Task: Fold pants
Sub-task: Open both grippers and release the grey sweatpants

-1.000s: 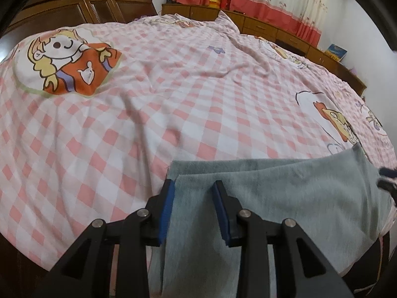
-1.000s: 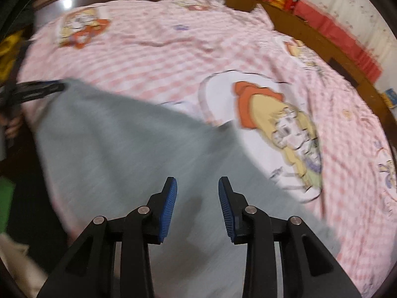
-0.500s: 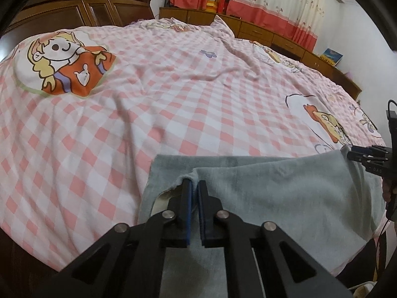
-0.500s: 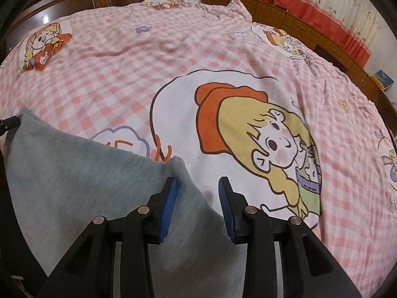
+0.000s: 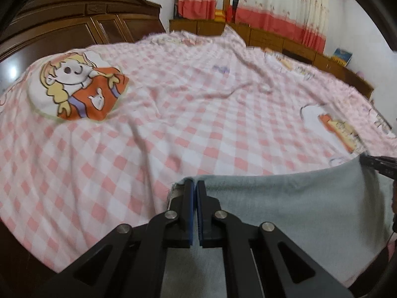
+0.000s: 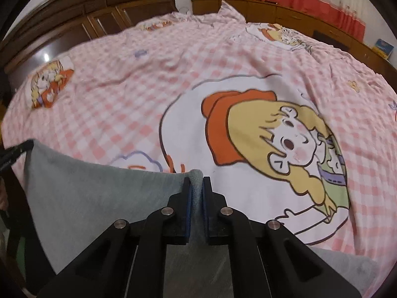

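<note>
Grey pants point(image 5: 292, 208) hang stretched between both grippers above the near edge of the bed. My left gripper point(image 5: 194, 186) is shut on the top left corner of the cloth. My right gripper point(image 6: 196, 182) is shut on the other top corner, where a fold of grey pants point(image 6: 99, 193) bulges between its blue pads. Each view shows the other gripper's black tip at the far corner: the right one point(image 5: 379, 164), the left one point(image 6: 17, 150). The lower part of the pants is hidden under the gripper bodies.
A pink checked bedsheet point(image 5: 198, 114) with cartoon girl prints point(image 6: 273, 144) covers the wide bed. A dark wooden wardrobe point(image 5: 74, 29) stands at the back left, low wooden cabinets point(image 5: 273, 39) and red-and-cream curtains point(image 5: 273, 7) along the far wall.
The left gripper closed on the pants corner first, then the right gripper closed on its corner. Both have lifted the top edge, so the cloth now hangs taut between them.
</note>
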The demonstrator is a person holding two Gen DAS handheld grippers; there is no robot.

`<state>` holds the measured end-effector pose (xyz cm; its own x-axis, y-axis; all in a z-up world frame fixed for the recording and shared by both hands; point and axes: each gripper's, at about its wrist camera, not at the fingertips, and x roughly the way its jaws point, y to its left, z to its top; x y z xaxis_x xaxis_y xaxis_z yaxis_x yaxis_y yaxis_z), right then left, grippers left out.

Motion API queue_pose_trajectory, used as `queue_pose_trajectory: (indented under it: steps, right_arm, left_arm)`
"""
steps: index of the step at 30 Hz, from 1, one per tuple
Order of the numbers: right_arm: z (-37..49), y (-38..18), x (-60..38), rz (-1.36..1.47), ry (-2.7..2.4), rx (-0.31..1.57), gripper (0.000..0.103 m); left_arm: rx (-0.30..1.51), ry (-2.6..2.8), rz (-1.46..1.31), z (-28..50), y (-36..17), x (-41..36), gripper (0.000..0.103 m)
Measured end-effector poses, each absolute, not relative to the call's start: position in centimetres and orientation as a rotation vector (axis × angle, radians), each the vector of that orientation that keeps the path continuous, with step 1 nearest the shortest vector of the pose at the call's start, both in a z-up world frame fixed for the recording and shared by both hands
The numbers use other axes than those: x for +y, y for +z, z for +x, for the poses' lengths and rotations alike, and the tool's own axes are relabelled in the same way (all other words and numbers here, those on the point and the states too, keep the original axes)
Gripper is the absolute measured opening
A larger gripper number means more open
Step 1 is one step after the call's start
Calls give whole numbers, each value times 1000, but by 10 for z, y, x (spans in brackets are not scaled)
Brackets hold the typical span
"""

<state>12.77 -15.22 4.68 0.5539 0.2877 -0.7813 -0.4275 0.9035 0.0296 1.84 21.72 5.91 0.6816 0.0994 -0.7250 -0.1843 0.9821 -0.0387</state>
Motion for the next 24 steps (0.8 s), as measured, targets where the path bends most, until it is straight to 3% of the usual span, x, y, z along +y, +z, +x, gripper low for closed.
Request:
queue_pose_trajectory:
  steps: [9,13,17,20,24]
  right_arm:
    - [135,17,-137,-285,357,893,10]
    - [131,21,-136,-291,340,881,13]
    - [116,43,-141,-262,306,859,15]
    - [96,66,-148,-223,303,822,25]
    - [63,84,-160,-180,328,836,27]
  left_arm:
    - [831,197,-53,25,41,211,8]
    - [820,201,-101,10,58,215,49]
    - [789,188,-164,-11,77,213,60]
    - [766,164,-199,-25,87,201,72]
    - [786,120,-238,-32,84,174,74]
